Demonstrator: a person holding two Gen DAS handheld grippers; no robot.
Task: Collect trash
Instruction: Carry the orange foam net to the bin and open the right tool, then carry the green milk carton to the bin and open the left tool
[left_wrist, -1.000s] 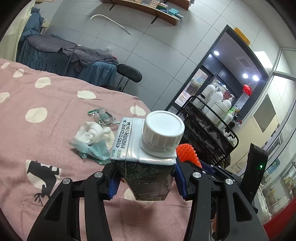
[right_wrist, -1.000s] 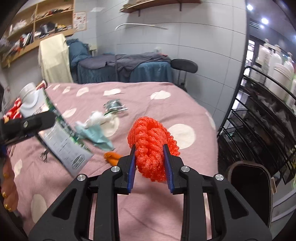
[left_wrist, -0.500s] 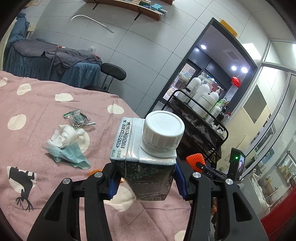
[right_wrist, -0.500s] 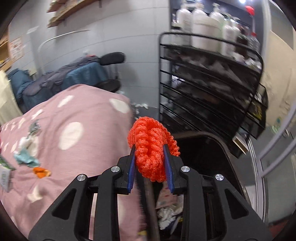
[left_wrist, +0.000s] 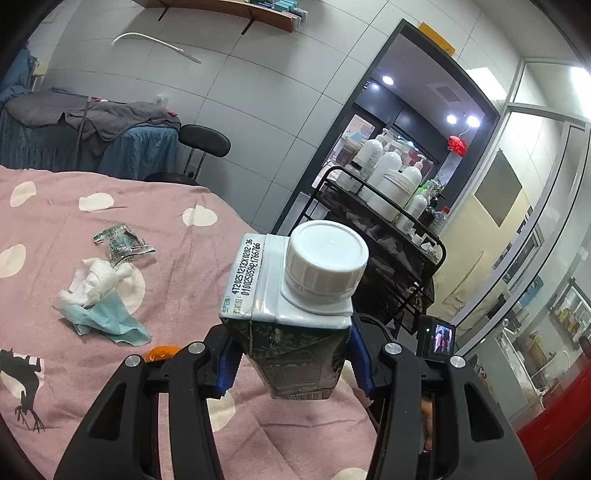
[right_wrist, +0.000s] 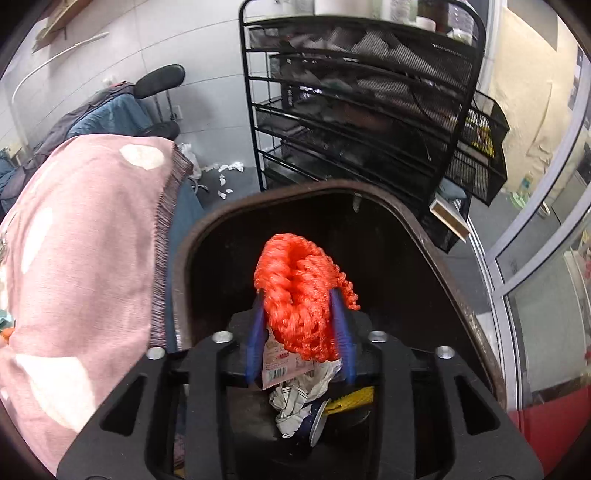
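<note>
the bed under its pink dotted blanket fills the left view, and its fringed edge hangs just beside the bin, a dark, brown-rimmed tub that takes up the middle of the right view. behind the bin stands a black wire rack, with white bottles on top as seen from the left. inside the bin lie a crumpled paper, a barcoded wrapper and something yellow. the carton, dark green with a pale top, printed codes and a white ribbed cap, sits upright and pinched between the blue pads of the left gripper, held above the bed. the net, a bright orange foam mesh bundle, is right over the bin's mouth between the fingers of the right gripper, whose jaws have just been opening; the pads look spread and blurred beside it, and whether they touch it i cannot tell. that gripper points steeply down into the bin. on the blanket, well apart from the carton, lie a white tissue touching a teal mask, a green foil wrapper near them, and an orange scrap just behind the left gripper's finger.
</note>
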